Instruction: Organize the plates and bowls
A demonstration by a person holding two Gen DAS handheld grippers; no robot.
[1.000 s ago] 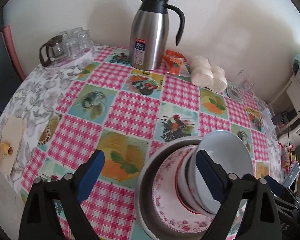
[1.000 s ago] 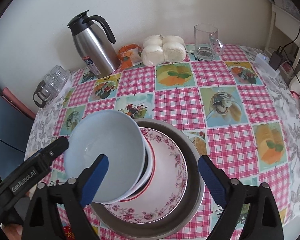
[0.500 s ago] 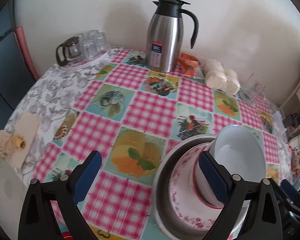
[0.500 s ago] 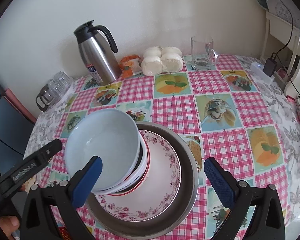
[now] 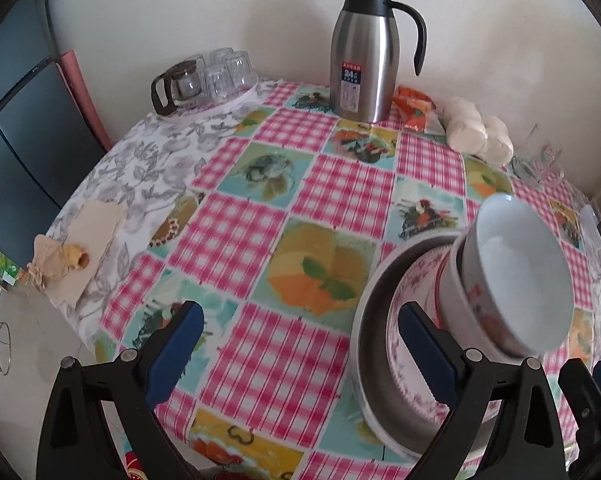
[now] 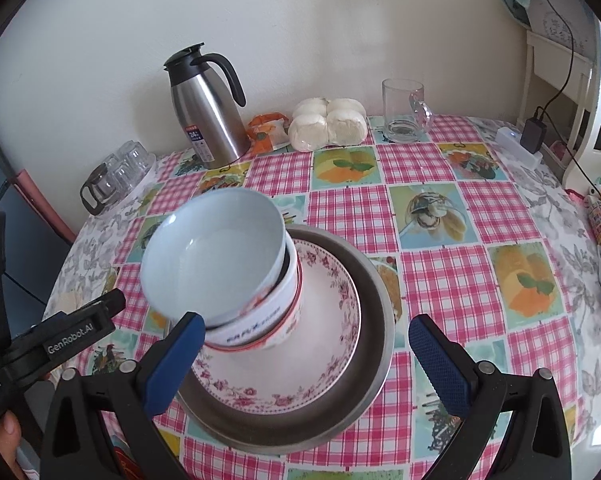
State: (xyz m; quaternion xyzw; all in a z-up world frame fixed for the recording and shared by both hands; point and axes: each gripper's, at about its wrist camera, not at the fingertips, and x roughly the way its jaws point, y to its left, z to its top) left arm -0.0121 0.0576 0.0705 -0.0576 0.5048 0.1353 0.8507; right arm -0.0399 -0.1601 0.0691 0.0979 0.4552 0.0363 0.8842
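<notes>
Holding: nothing, in both my grippers.
Right gripper (image 6: 306,350): my jaws stand wide apart and have just been opening; they grip nothing, though in the right wrist view the stack shows between the two blue pads.
Left gripper (image 5: 300,344): my jaws are also wide open, with only tablecloth (image 5: 256,216) between them, just left of the metal basin (image 5: 370,320).
Metal basin (image 6: 376,300): it sits on the tablecloth, in front of the steel jug (image 6: 204,116).
Floral plate (image 6: 324,364): it lies inside the metal basin.
White bowl with red rim (image 6: 260,320): it stands on the floral plate, inside the basin.
Pale blue bowl (image 6: 216,256): it is tilted in the white bowl, leaning away from the basin's middle.
Glass mug (image 6: 404,112): behind the basin, right of the white buns (image 6: 328,124).
</notes>
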